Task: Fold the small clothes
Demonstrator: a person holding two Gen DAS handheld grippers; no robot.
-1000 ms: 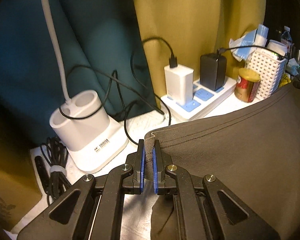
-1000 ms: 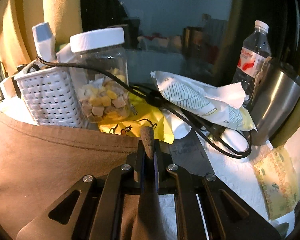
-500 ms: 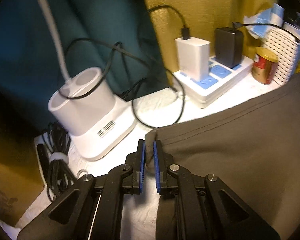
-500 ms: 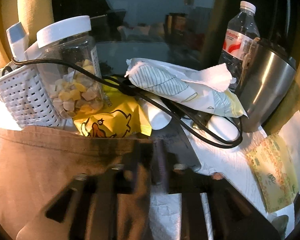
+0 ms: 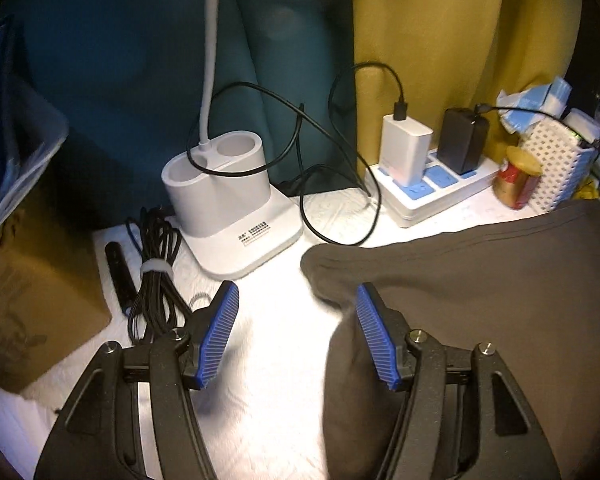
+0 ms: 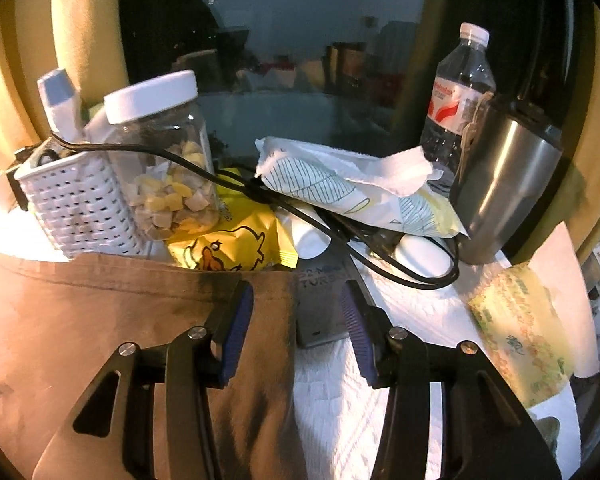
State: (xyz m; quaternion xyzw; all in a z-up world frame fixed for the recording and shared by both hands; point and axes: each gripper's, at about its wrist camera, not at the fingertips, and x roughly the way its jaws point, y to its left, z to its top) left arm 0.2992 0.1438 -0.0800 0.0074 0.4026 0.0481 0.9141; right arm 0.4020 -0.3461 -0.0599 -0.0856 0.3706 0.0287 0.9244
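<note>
Left gripper (image 5: 296, 336): jaws spread wide, holding nothing; blue ribbed pads (image 5: 220, 332) face each other over bare white desk (image 5: 268, 392).

Garment (image 5: 480, 312): dark grey-brown cloth lying flat on the desk. In the left wrist view its rounded corner lies just ahead of the right-hand jaw, which overlaps its edge; the rest spreads to the right of the jaws. No cloth lies between the pads.

Right gripper (image 6: 296, 336): jaws spread wide, holding nothing. The garment's (image 6: 120, 332) corner lies under the left-hand jaw and reaches partway into the gap; the remainder spreads to the left. Its hem runs across just ahead of the jaws.

Ahead of the left jaws:
- white lamp base (image 5: 228, 204) with two cups, just beyond the left-hand jaw
- bundled black cable (image 5: 156, 280) and cardboard box (image 5: 32, 292) to the left
- white power strip (image 5: 432, 188) with two chargers plugged in, ahead to the right; a loose black cord (image 5: 332, 236) loops between it and the garment's corner
- red-gold can (image 5: 518, 178) and white basket (image 5: 556, 168) at the garment's far edge

Ahead of the right jaws:
- grey flat device (image 6: 324, 300) in the gap, beside the garment's edge
- yellow snack bag (image 6: 228, 244), clear jar (image 6: 168, 160) and white basket (image 6: 76, 204) close against the hem
- tissue pack (image 6: 360, 192), black cord (image 6: 340, 232), steel tumbler (image 6: 504, 188), water bottle (image 6: 456, 96) farther out to the right
</note>
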